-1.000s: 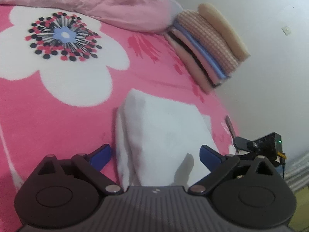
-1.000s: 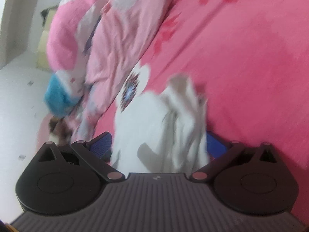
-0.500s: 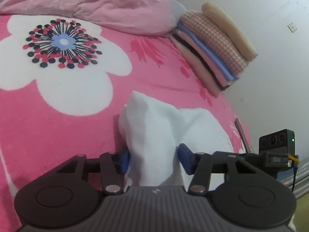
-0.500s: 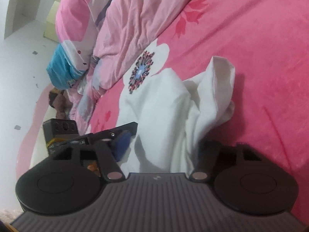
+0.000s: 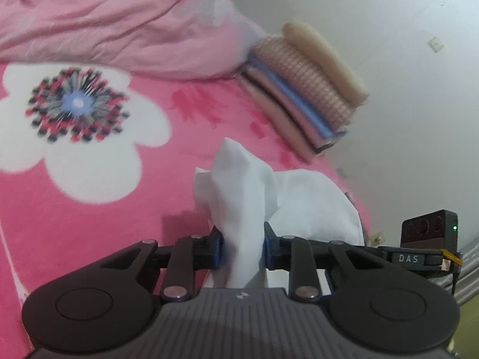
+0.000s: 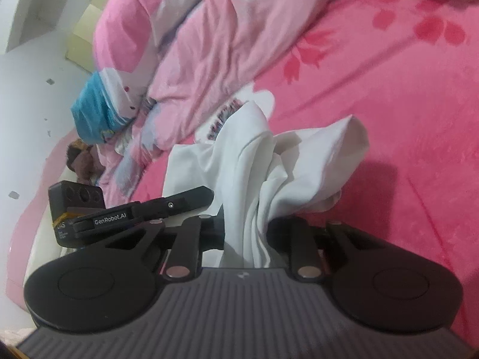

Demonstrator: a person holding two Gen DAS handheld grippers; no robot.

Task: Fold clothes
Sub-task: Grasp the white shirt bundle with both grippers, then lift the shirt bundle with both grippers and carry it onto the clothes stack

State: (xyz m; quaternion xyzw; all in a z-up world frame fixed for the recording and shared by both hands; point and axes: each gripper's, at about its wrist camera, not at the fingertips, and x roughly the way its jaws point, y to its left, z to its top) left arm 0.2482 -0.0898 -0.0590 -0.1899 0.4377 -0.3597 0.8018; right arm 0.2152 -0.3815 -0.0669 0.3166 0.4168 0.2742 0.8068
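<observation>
A white garment (image 5: 239, 185) lies bunched on the pink flowered blanket (image 5: 89, 215). My left gripper (image 5: 243, 249) has its jaws closing, and the blue pads pinch a gathered edge of the cloth, lifting it into a peak. In the right wrist view the same white garment (image 6: 254, 155) rises in folds from my right gripper (image 6: 247, 233), whose jaws are also closing and press on the cloth. The two grippers hold the garment side by side: the right gripper's body (image 5: 419, 257) shows at the right edge, the left gripper's body (image 6: 134, 209) at the left.
A stack of folded clothes (image 5: 305, 89) sits by the white wall at the back right. A crumpled pink duvet (image 5: 119, 24) lies along the far side of the bed. A blue-and-white bundle (image 6: 95, 110) and a brown soft toy (image 6: 80, 161) lie beyond it.
Both grippers went from wide open around the garment to pinched on it. Both have risen, pulling the cloth up off the blanket into a peak.
</observation>
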